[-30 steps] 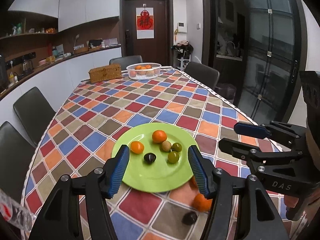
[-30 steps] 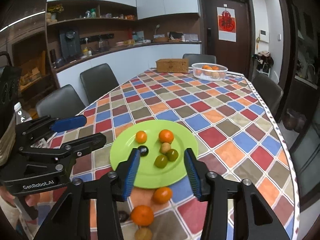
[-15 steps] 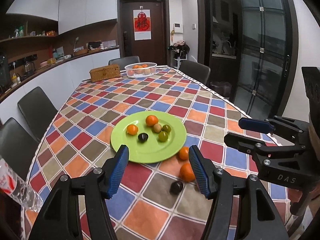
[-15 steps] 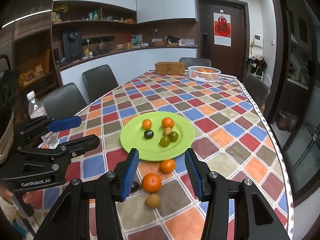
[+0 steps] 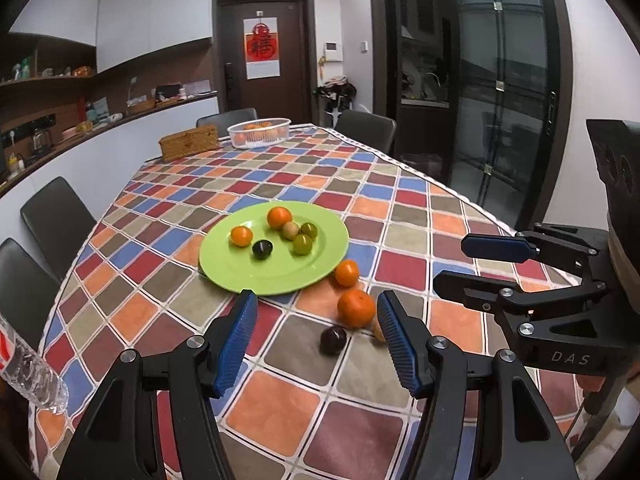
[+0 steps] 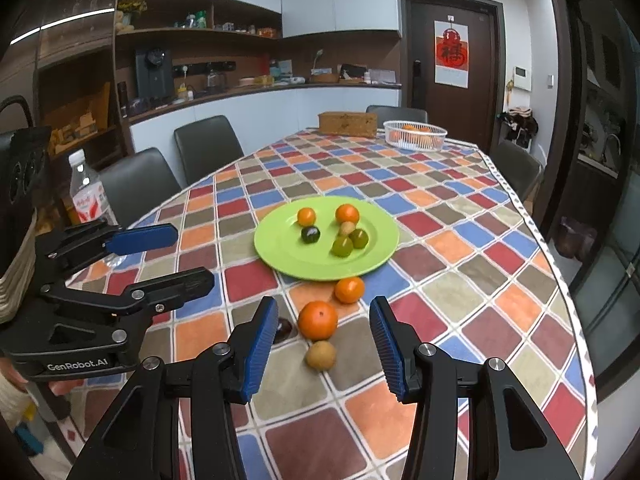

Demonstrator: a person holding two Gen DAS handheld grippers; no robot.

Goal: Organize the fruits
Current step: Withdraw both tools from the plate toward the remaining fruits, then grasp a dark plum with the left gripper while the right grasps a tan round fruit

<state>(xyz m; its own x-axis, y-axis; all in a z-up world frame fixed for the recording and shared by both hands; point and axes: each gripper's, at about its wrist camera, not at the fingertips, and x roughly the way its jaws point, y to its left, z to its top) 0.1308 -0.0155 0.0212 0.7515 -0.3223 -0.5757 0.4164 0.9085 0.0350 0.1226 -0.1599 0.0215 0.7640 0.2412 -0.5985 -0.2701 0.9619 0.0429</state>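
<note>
A green plate (image 5: 248, 268) (image 6: 280, 256) lies mid-table holding several small fruits: two oranges, two green ones, a brown one and a dark plum. On the cloth in front of it lie a small orange (image 5: 346, 273) (image 6: 349, 289), a bigger orange (image 5: 356, 308) (image 6: 317, 319), a dark plum (image 5: 333, 340) (image 6: 283, 328) and a brown fruit (image 6: 320, 355). My left gripper (image 5: 316, 340) hangs open above the plum with nothing between its fingers. My right gripper (image 6: 324, 344) is open too, above the bigger orange and the brown fruit.
A checkered cloth covers the long table (image 5: 280, 400). At its far end stand a white basket of oranges (image 5: 259, 132) (image 6: 415, 133) and a woven box (image 5: 189, 142). A water bottle (image 6: 86, 192) stands at the left edge. Dark chairs line both sides.
Both grippers have drawn back from the plate toward the table's near end. The loose fruits in front of the plate have come into full view. Neither gripper's opening has changed.
</note>
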